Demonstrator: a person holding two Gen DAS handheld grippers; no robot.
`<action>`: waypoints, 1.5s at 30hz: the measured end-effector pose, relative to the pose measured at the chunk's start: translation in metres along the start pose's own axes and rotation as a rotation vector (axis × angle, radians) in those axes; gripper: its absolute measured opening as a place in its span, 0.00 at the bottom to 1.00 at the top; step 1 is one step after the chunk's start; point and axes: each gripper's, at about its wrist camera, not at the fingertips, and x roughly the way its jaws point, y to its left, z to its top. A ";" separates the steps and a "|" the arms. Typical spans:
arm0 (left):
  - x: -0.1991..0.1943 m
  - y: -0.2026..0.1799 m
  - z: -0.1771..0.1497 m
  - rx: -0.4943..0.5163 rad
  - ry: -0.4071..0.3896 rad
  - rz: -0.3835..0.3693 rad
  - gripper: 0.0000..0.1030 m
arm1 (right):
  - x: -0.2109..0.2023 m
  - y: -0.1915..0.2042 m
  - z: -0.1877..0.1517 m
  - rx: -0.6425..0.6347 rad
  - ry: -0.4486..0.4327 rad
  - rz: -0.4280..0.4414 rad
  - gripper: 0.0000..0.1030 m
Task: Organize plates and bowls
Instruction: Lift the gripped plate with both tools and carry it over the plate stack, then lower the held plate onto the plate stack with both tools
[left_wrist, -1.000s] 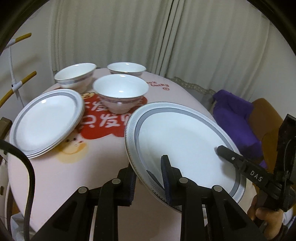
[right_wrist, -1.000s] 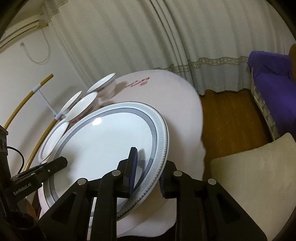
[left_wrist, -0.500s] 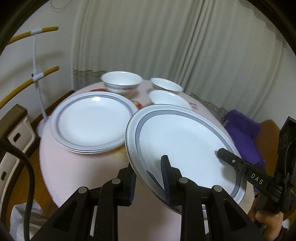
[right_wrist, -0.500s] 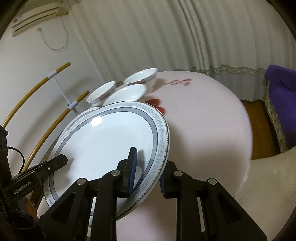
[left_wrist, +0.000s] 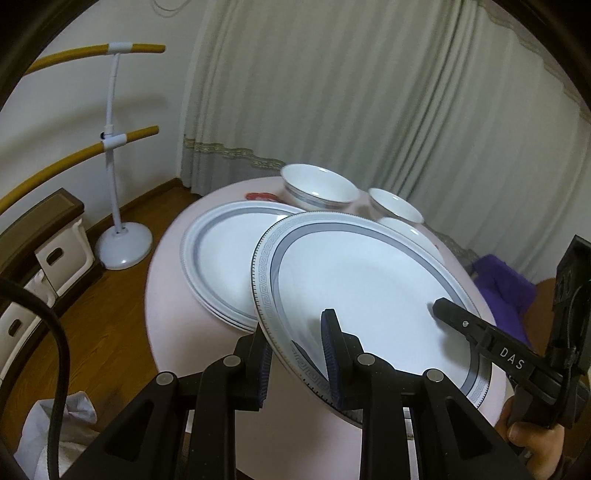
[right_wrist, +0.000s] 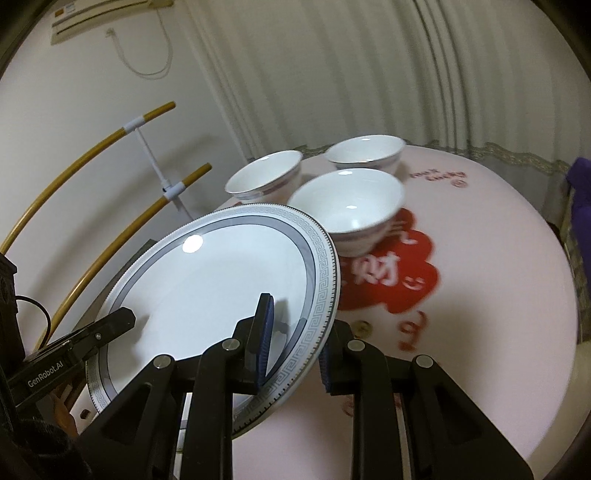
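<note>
A large white plate with a grey patterned rim (left_wrist: 362, 280) hangs tilted above the round pink table (left_wrist: 173, 295). My left gripper (left_wrist: 295, 332) is shut on its near left rim. My right gripper (left_wrist: 443, 310) is shut on its right rim, with one finger on top and the other hidden below. From the right wrist, the plate (right_wrist: 207, 288) sits between the right gripper's (right_wrist: 295, 325) pads, and the left gripper's upper finger (right_wrist: 118, 321) lies on its far side. A stack of matching plates (left_wrist: 225, 258) rests partly under the held one. Three white bowls (right_wrist: 347, 203) (right_wrist: 266, 177) (right_wrist: 365, 155) stand behind it.
A white stand with yellow curved bars (left_wrist: 118, 147) stands on the wooden floor left of the table. Drawers (left_wrist: 55, 251) sit at the far left. A purple cloth (left_wrist: 506, 291) lies beyond the table's right edge. Curtains hang behind. A person's hand (left_wrist: 528, 443) holds the right gripper.
Both grippers have carried the plate sideways across the table. It was over the front of the table and now overlaps the plate stack. Both grips are unchanged.
</note>
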 end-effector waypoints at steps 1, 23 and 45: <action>-0.002 0.005 0.000 -0.007 -0.001 0.006 0.21 | 0.004 0.004 0.002 -0.004 0.003 0.004 0.21; 0.054 0.035 0.033 -0.070 0.032 0.075 0.22 | 0.088 0.036 0.025 -0.057 0.101 0.034 0.21; 0.076 0.051 0.043 -0.093 0.063 0.059 0.23 | 0.096 0.045 0.031 -0.099 0.094 -0.056 0.22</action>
